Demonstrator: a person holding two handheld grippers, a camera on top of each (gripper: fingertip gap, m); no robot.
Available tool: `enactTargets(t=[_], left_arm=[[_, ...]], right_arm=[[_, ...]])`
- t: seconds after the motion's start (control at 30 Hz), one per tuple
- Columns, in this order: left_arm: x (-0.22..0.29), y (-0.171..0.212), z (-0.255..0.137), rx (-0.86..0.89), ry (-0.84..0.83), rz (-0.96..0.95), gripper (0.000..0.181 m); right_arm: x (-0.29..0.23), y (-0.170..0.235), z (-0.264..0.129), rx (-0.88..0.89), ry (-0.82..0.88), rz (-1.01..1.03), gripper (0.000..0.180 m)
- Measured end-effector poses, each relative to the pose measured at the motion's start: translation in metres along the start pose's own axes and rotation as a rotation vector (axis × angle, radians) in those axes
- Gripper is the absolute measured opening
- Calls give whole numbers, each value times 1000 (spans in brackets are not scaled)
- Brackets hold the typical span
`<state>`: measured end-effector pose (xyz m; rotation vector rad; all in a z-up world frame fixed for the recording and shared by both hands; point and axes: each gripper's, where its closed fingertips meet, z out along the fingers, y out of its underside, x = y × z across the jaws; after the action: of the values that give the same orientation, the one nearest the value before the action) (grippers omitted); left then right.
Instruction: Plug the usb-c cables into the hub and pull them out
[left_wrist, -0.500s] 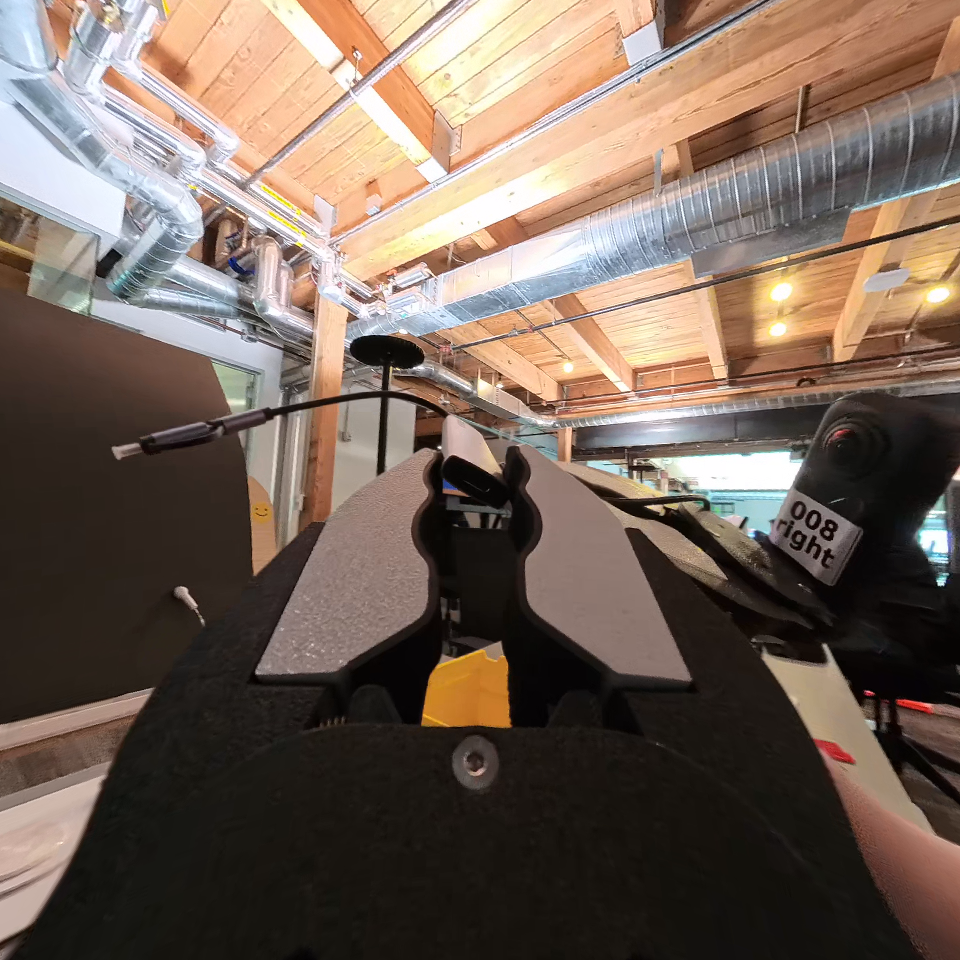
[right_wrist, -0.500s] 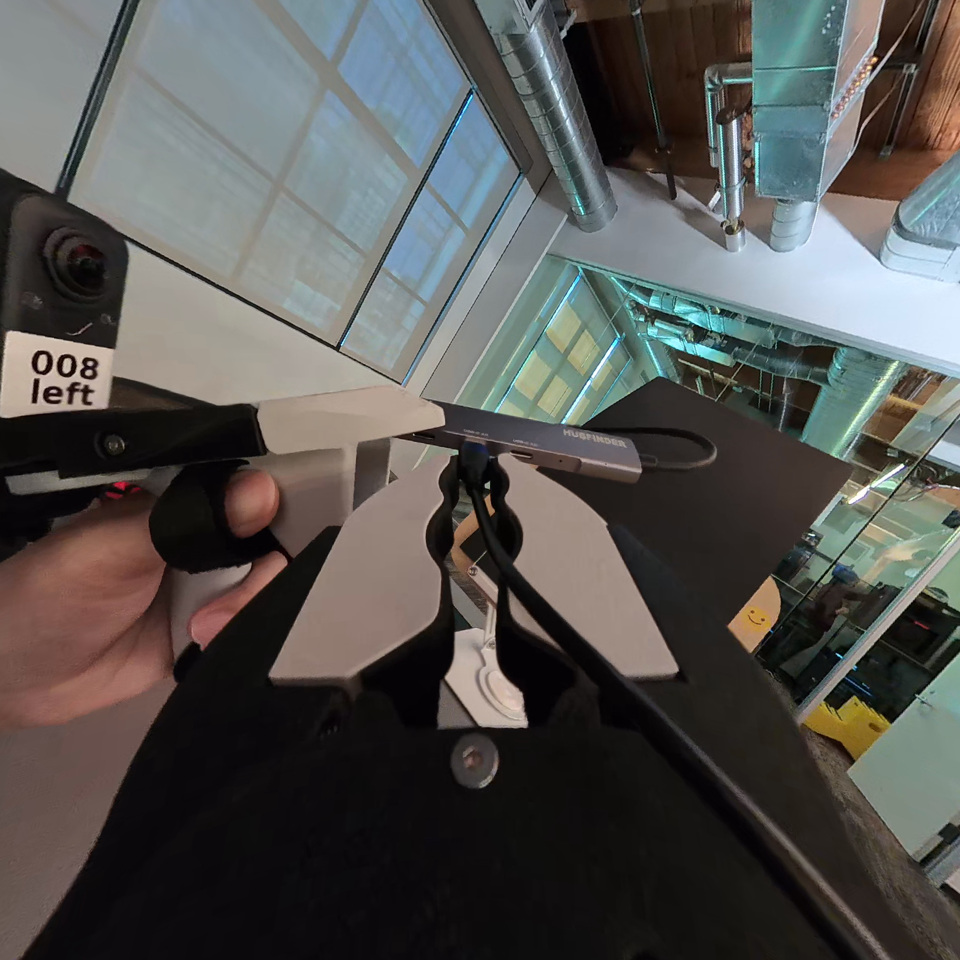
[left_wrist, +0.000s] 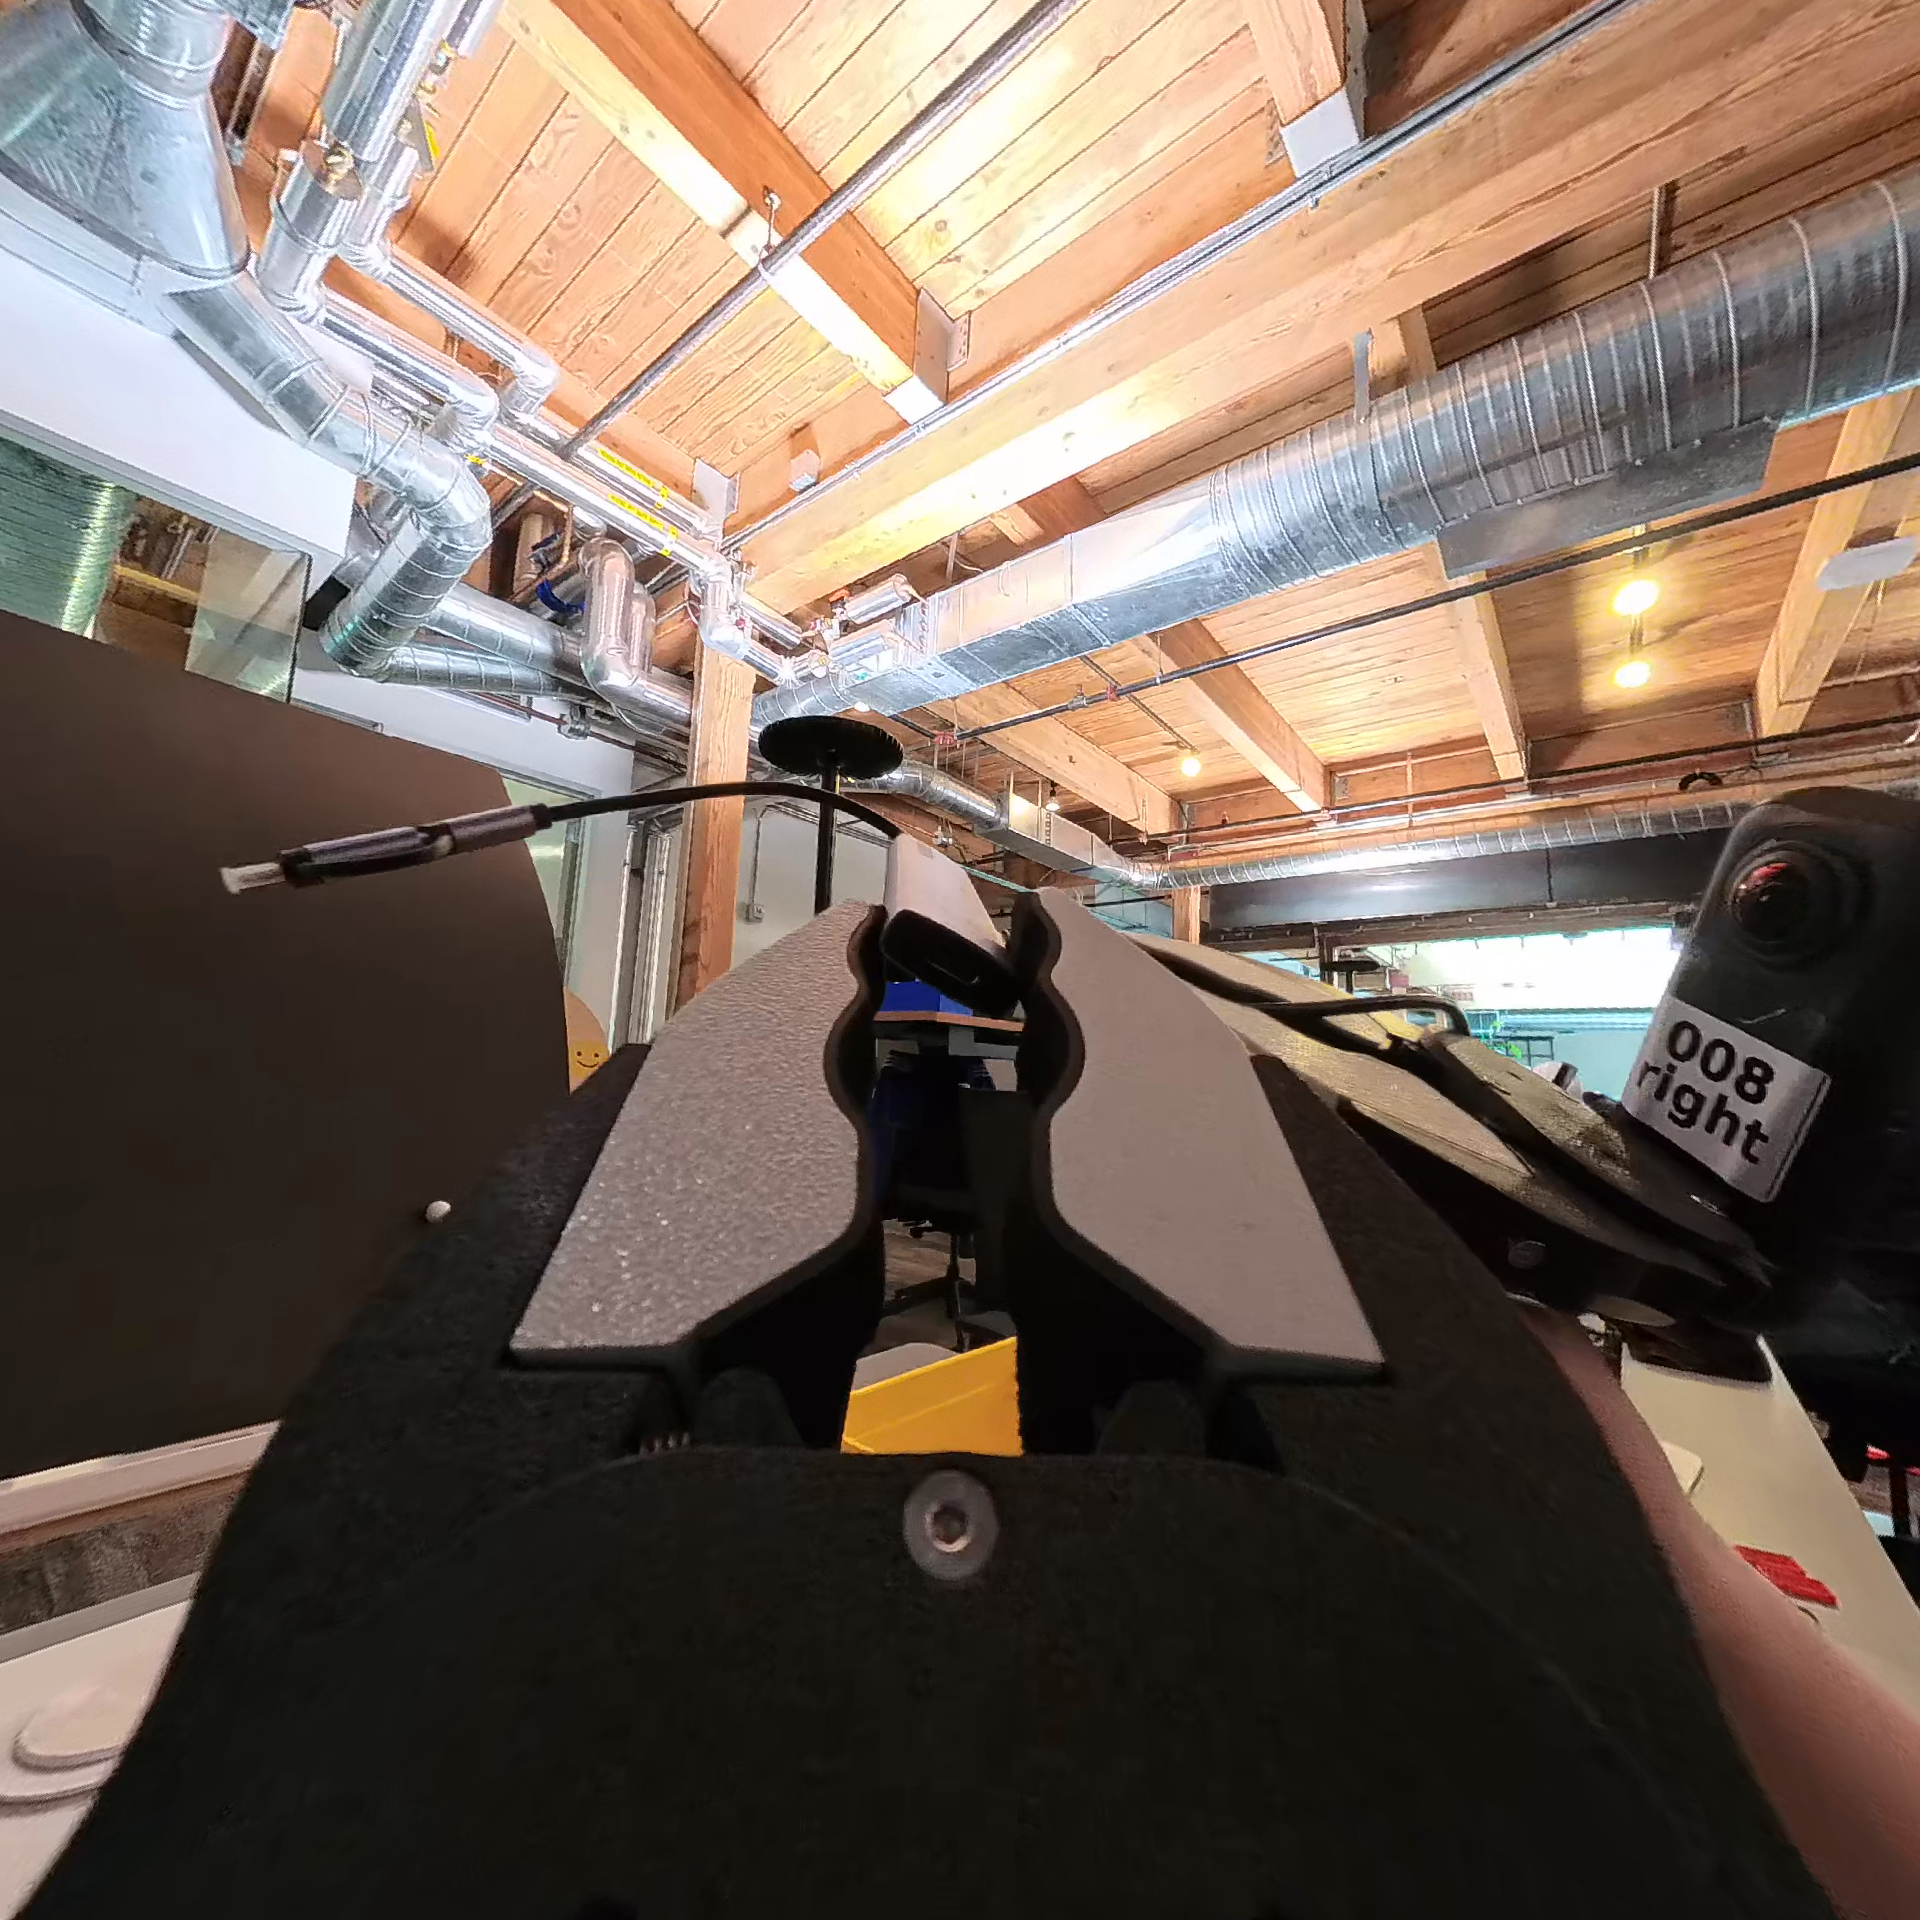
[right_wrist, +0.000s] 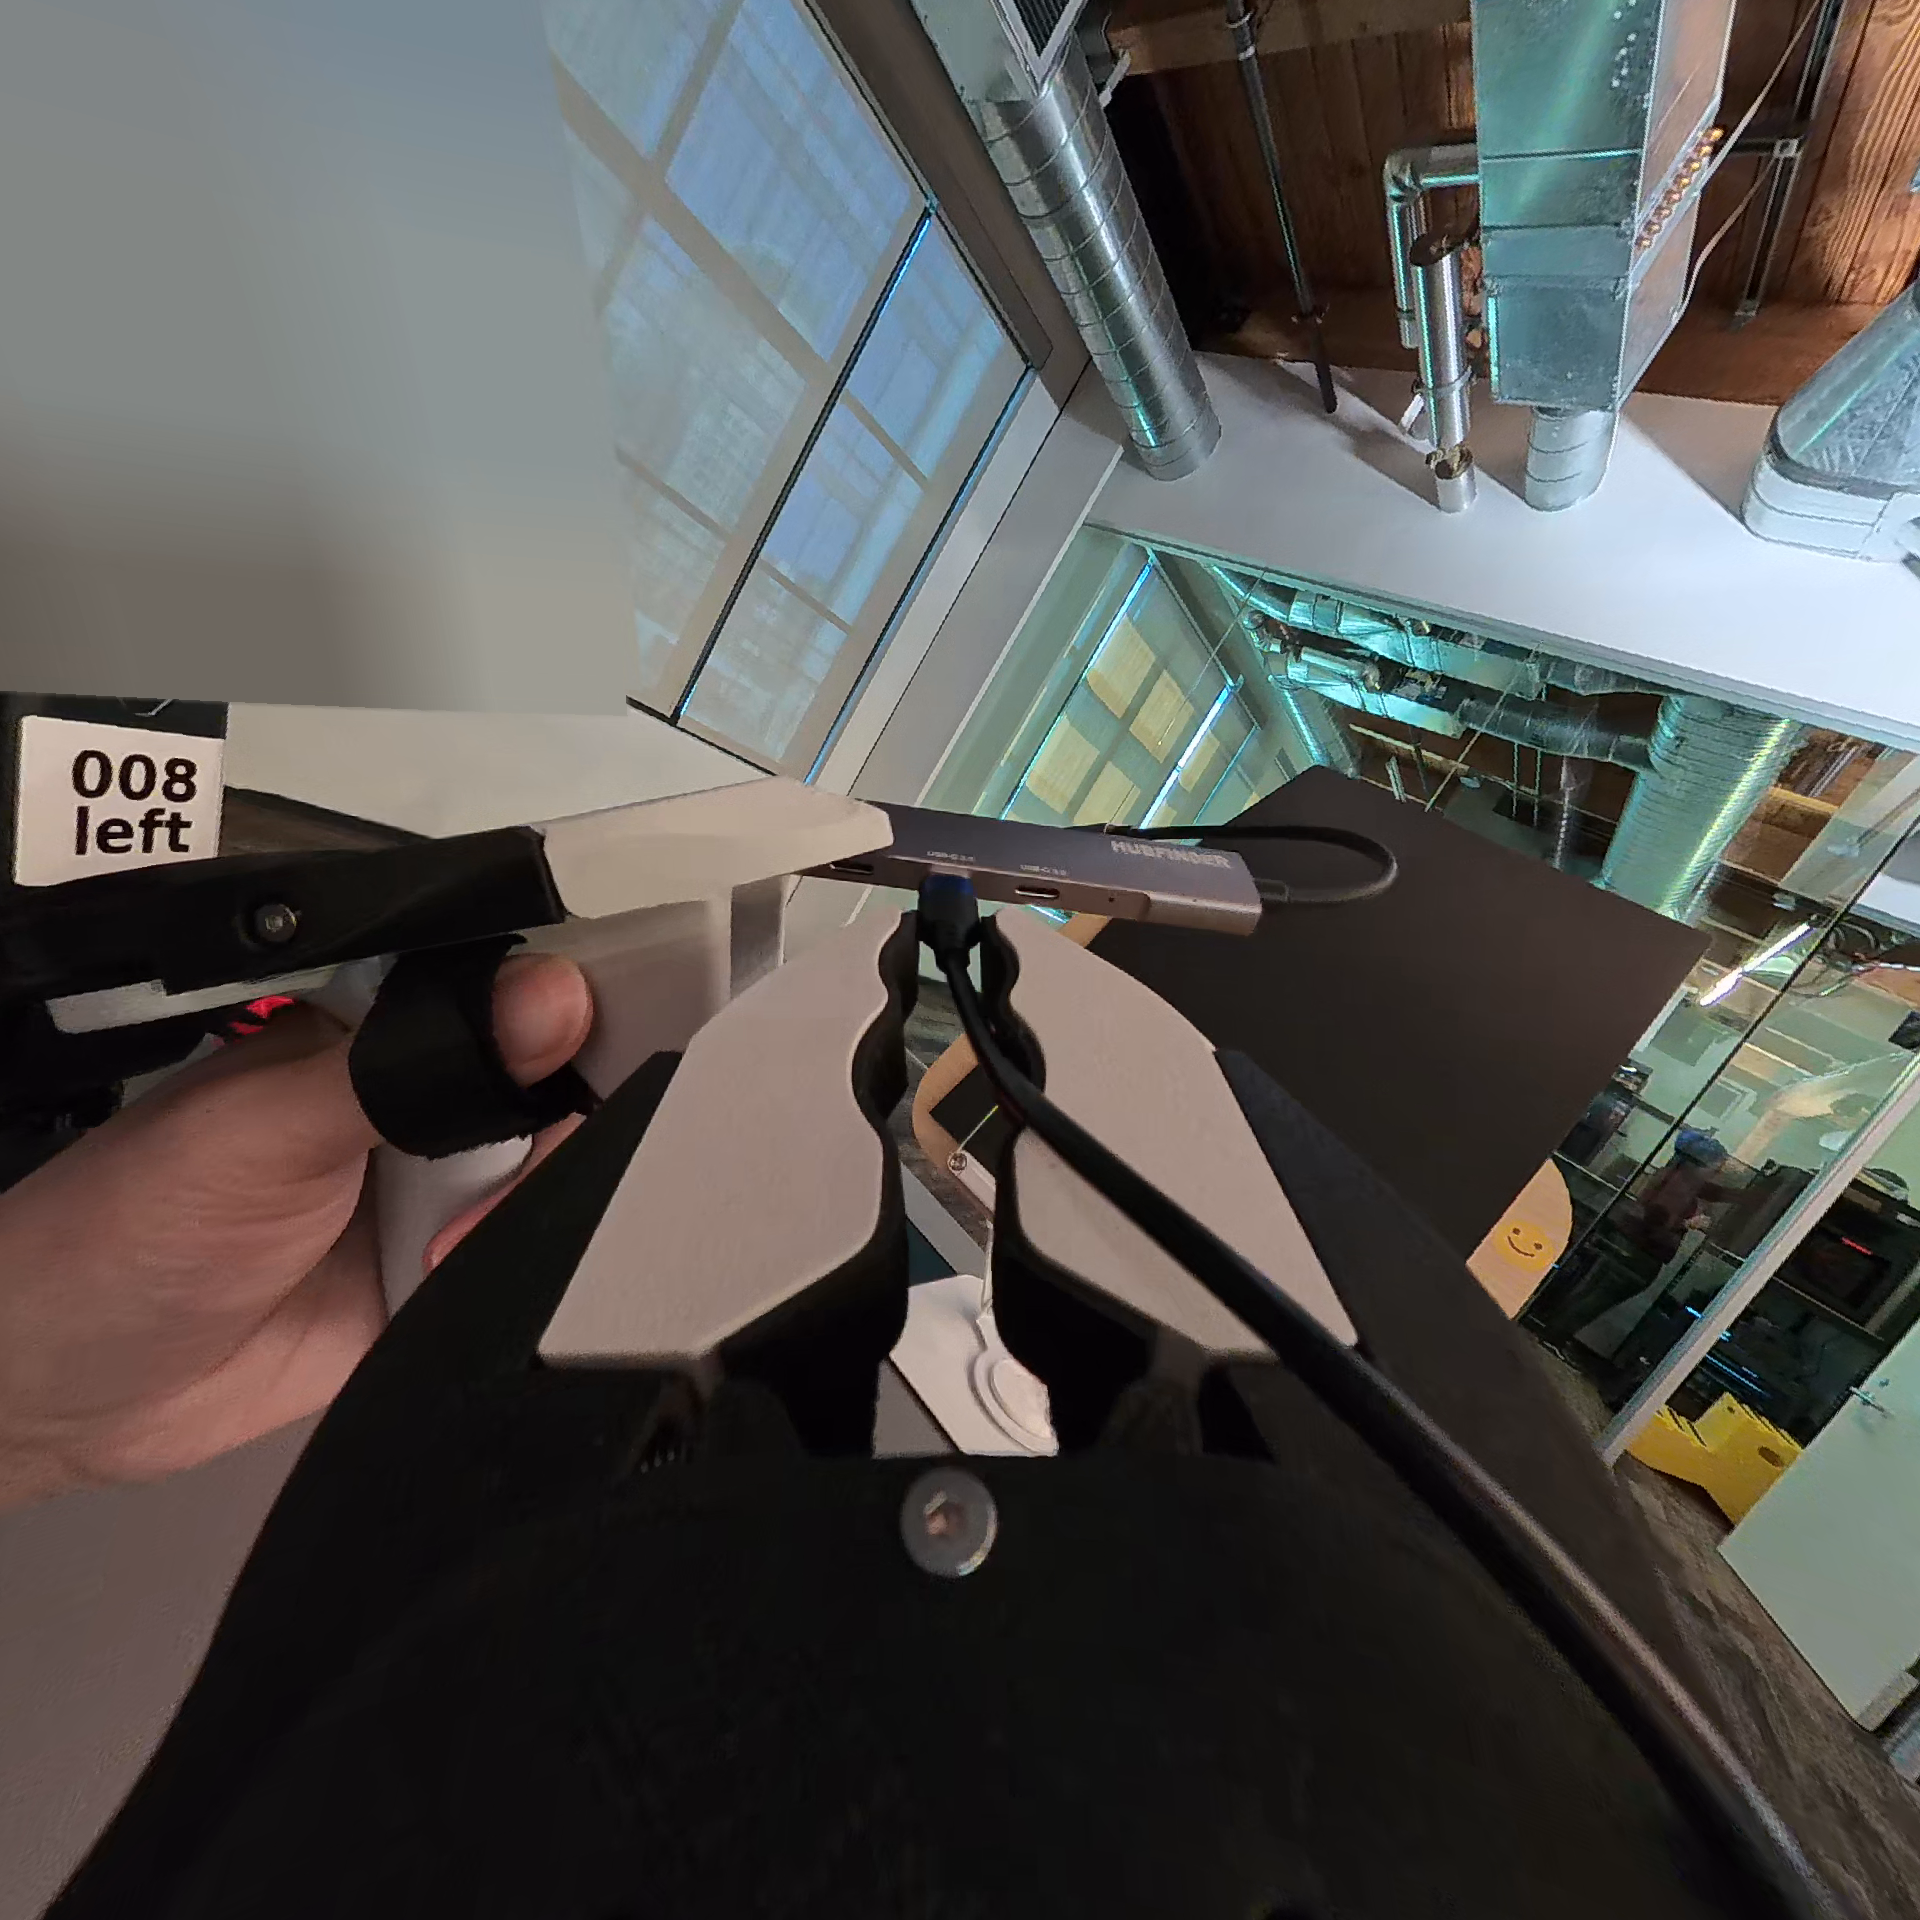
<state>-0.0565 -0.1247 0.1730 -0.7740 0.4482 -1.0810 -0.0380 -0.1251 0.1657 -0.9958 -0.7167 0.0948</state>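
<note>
Since half a second ago, little has shifted: the left gripper (left_wrist: 948, 940) has tilted so that a blue box and an office chair now show through its gap, and the hub's (right_wrist: 1049, 868) free cable end (left_wrist: 374, 854) hangs a touch straighter out to the left.

Both grippers are raised toward the ceiling. One grey hub is pinched at its end between the left gripper's (right_wrist: 831, 831) narrow-set fingers; in the left wrist view only the hub's dark end face (left_wrist: 940, 961) shows at the fingertips. The hub's own short cable loops out of its far end (right_wrist: 1340, 862).

Three USB-C ports show along the hub's near edge. One black USB-C cable (right_wrist: 1143, 1174) is seated in the middle port by its blue-collared plug (right_wrist: 948, 896); the ports on either side of it stand open. The right gripper (right_wrist: 948, 935) is nipped close on that plug just below the hub, and the cable trails back over its right finger. One hand (right_wrist: 260, 1226) grips the left gripper's handle.
</note>
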Motion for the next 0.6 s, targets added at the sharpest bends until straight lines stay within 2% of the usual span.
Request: enactTargets(t=[0.3,0.5,0.6], left_arm=[[-6,-3,0,5,-12,-26,23],[-4,-3,0,5,-10,-18,23],[-6,-1,0,-6,-14,-42,22]], right_arm=[[-2,-3,-1,10,-11,4,10],[-2,-7,-4,29,19,-70,10],[0,-13,-7,43,48,-181,11]])
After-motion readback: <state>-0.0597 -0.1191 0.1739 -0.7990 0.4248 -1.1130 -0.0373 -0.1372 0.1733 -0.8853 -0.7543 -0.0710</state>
